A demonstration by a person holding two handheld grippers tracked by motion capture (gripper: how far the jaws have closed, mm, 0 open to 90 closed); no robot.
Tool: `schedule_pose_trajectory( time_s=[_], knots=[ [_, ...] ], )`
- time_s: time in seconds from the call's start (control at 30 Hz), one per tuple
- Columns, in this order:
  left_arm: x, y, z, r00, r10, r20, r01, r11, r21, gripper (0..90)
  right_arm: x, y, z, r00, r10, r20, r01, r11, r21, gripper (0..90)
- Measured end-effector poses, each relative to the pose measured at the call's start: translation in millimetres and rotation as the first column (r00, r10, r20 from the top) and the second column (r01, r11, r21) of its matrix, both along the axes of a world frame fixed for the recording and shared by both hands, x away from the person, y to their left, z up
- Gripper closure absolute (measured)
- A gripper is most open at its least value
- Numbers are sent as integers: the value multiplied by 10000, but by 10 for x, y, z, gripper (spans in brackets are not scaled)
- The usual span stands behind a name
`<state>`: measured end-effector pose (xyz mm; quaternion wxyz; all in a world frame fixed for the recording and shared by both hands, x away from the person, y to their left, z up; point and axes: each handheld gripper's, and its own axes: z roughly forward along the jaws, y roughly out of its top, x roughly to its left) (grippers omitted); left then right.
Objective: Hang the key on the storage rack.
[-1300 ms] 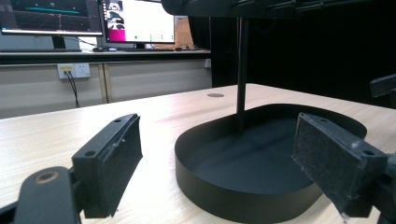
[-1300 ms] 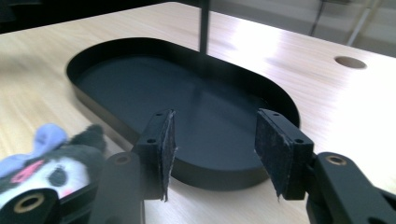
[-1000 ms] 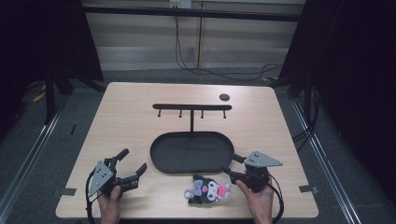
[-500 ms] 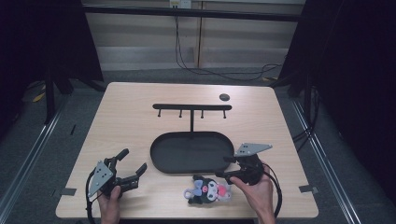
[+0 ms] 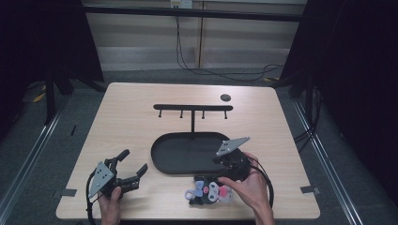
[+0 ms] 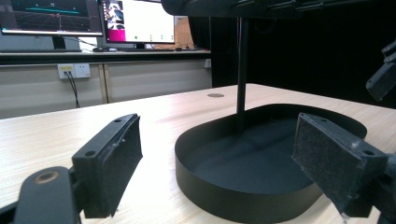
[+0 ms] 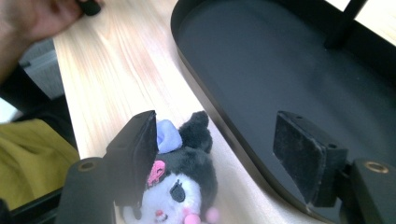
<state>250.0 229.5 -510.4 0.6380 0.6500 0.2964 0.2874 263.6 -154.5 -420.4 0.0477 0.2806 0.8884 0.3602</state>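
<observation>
On the worktop's near edge, right of centre, lay a small plush toy (image 5: 209, 191), black-hooded with a white face, pink details and a pale lilac bow. It rested on the bare wood just outside the near rim of the black oval tray (image 5: 164, 159), close to it; whether it touched the rim could not be told. The tray sat in the middle of the worktop, and from its far side rose a thin post carrying a black hook rail (image 5: 192, 107) with four short pegs. A small dark disc (image 5: 225, 97) lay near the far edge, right of centre.

The right gripper (image 5: 219, 165) hung above the toy and the tray's near right rim, tilted down toward them. Its jaws had just been opening and stood spread apart. In the right gripper view the right gripper (image 7: 215, 154) showed the plush toy (image 7: 180, 182) low beside the left-hand pad, under the gap rather than pinched, while the other pad hung over the tray (image 7: 261, 70) floor.

The left gripper (image 5: 132, 165) rested near the worktop's near left corner, held in the person's hand and aimed toward the tray. Its jaws were spread wide with nothing between them; in the left gripper view the left gripper (image 6: 219, 163) faced the tray (image 6: 224, 196) wall and the post
</observation>
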Motion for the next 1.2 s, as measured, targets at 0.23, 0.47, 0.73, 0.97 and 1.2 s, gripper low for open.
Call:
schedule_pose_trajectory(
  time_s=[0.23, 0.47, 0.73, 0.97, 1.2],
  knots=[
    [0, 0, 0, 10000, 0, -3, 0, 10000, -1, 153, 51, 152, 92, 9963, 797, -325, -817, 9945, -658, 399],
    [1, 0, 0, 10000, 4, -4, -4, 10000, -17, 153, 87, 334, 129, 9901, 1404, -86, -1404, 9822, -1249, 453],
    [1, 0, 0, 10000, 2, -12, -2, 10000, -17, 153, 126, 645, 77, 9750, 2015, -937, -2185, 9463, -2384, 534],
    [1, 0, 0, 10000, 3, -11, -3, 10000, -20, 153, 175, 864, -4, 9400, 2865, -1851, -3314, 8953, -2976, 681],
    [0, 1, 0, 10000, -3, 0, 3, 10000, -1, 153, 208, 1001, -84, 9059, 3440, -2469, -4146, 8390, -3524, 785]
  ],
)
